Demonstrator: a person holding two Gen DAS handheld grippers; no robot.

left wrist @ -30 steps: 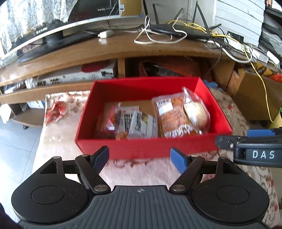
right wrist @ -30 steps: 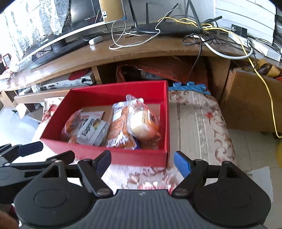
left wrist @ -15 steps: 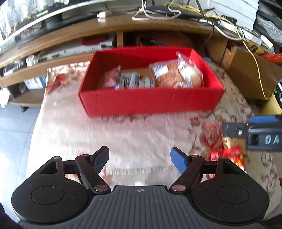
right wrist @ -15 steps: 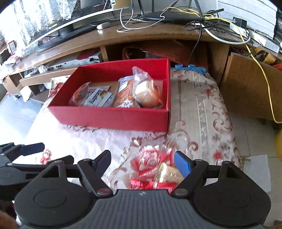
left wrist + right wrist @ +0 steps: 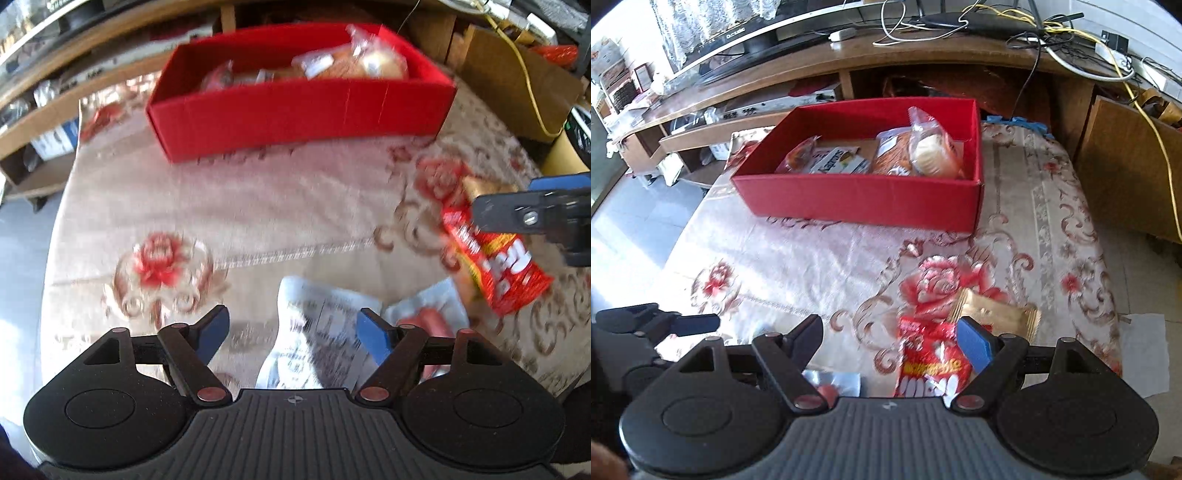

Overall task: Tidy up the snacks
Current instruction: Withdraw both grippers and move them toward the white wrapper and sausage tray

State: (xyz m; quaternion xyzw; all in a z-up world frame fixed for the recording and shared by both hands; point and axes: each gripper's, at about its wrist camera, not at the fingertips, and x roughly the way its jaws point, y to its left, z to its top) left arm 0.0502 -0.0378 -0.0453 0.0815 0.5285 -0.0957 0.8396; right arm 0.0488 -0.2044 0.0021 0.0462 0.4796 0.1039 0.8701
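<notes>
A red box [image 5: 295, 110] [image 5: 857, 199] at the far side of the flowered cloth holds a bagged bun [image 5: 923, 155] and several small packets. My left gripper [image 5: 293, 321] hangs above a white printed packet [image 5: 317, 332]. Its jaws are closing slightly and its pads touch nothing. A clear sausage packet [image 5: 428, 317] lies just to the right. My right gripper [image 5: 890, 325] stands open over a red snack bag [image 5: 931, 362] [image 5: 495, 266] that lies next to a gold packet [image 5: 993, 317]. Nothing is held.
A wooden TV stand [image 5: 923, 55] with a monitor, a router and tangled cables stands behind the box. A brown cabinet [image 5: 1126, 166] is at the right. The cloth-covered table [image 5: 794, 266] drops to a tiled floor on the left. A finger of the right gripper [image 5: 535, 218] reaches in from the right.
Both grippers have drawn back from the red box and tipped downward. The loose packets on the near cloth have come into view beneath them.
</notes>
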